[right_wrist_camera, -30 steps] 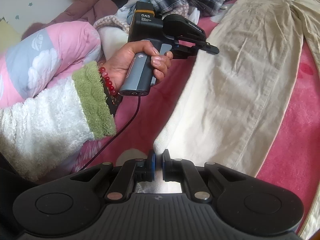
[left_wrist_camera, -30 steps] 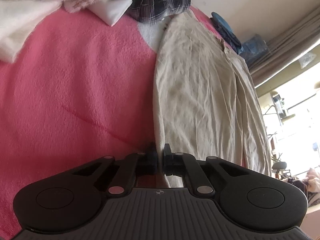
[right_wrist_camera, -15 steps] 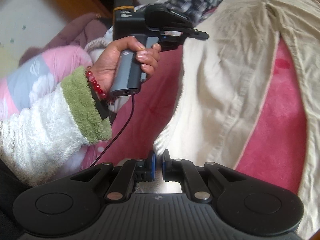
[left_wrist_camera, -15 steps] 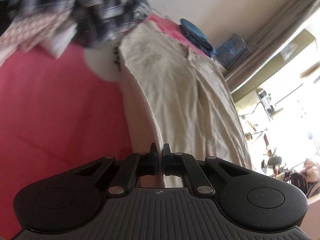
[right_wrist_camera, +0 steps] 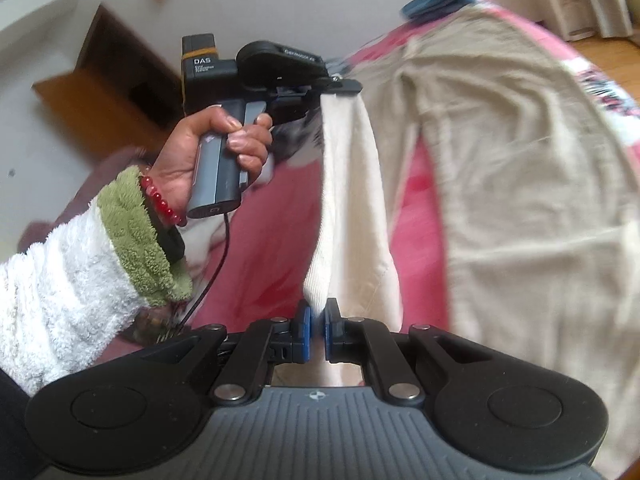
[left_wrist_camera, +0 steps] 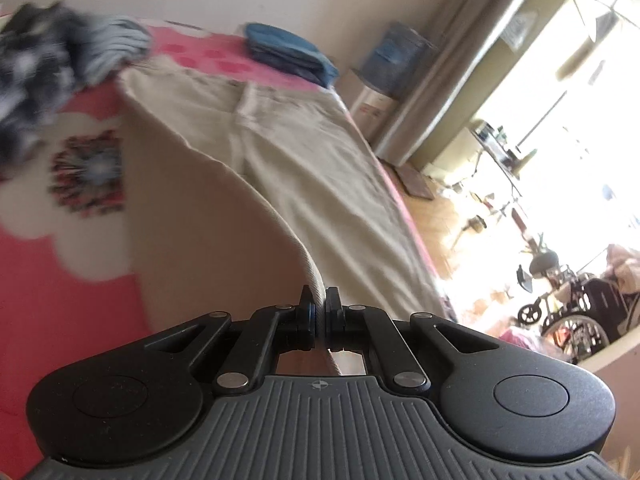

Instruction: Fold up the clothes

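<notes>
Beige trousers [left_wrist_camera: 304, 152] lie on a pink bed cover [left_wrist_camera: 60, 308]. My left gripper [left_wrist_camera: 319, 316] is shut on the edge of one trouser leg, which rises off the bed. My right gripper [right_wrist_camera: 317, 334] is shut on the same leg's cuff [right_wrist_camera: 320, 288]. In the right wrist view the left gripper [right_wrist_camera: 336, 86] hangs above and ahead, with the lifted leg [right_wrist_camera: 352, 184] stretched between the two grippers. The other leg [right_wrist_camera: 520, 200] stays flat on the bed.
A pile of plaid and grey clothes [left_wrist_camera: 44, 68] lies at the bed's far left. Folded blue garments [left_wrist_camera: 288, 52] sit at the far end. A wooden cabinet [right_wrist_camera: 108, 96] stands by the wall. The bed's right edge [left_wrist_camera: 408, 208] drops to a wooden floor.
Both grippers have risen, lifting the near trouser leg off the bed. The left gripper has swung up and toward the far end, and the leg now hangs stretched between them.
</notes>
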